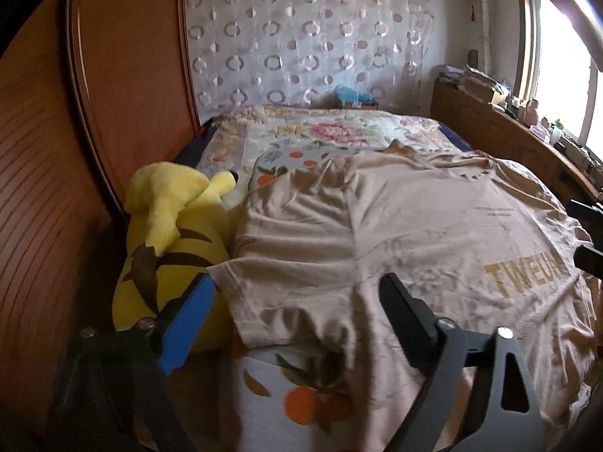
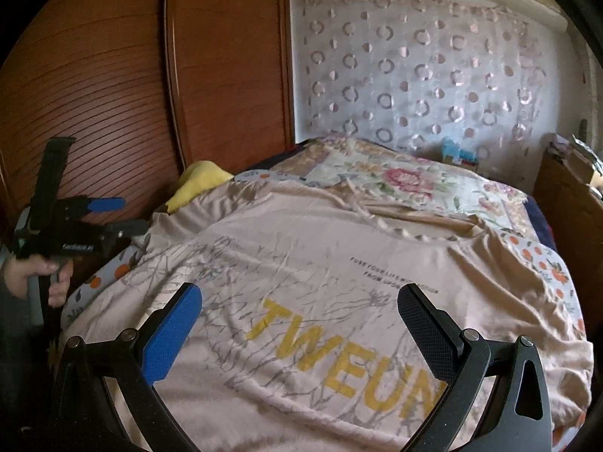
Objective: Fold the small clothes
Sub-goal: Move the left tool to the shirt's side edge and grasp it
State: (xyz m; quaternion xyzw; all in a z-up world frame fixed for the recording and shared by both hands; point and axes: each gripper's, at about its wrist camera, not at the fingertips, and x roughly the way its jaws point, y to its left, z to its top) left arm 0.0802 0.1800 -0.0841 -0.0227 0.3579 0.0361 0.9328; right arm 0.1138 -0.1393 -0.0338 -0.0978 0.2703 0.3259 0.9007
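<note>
A beige T-shirt (image 1: 395,226) with yellow letters "TWEUN" lies spread out, front up, on the bed; it also shows in the right wrist view (image 2: 320,271). My left gripper (image 1: 297,282) is open and empty, hovering over the shirt's left sleeve and hem. It also shows from the side at the left in the right wrist view (image 2: 128,214), open. My right gripper (image 2: 301,301) is open and empty above the shirt's print, holding nothing.
A yellow plush toy (image 1: 169,241) lies at the shirt's left, against a brown wooden wardrobe (image 1: 56,188). A floral quilt (image 1: 320,132) covers the far bed. A cluttered wooden shelf (image 1: 508,120) runs along the right under a window.
</note>
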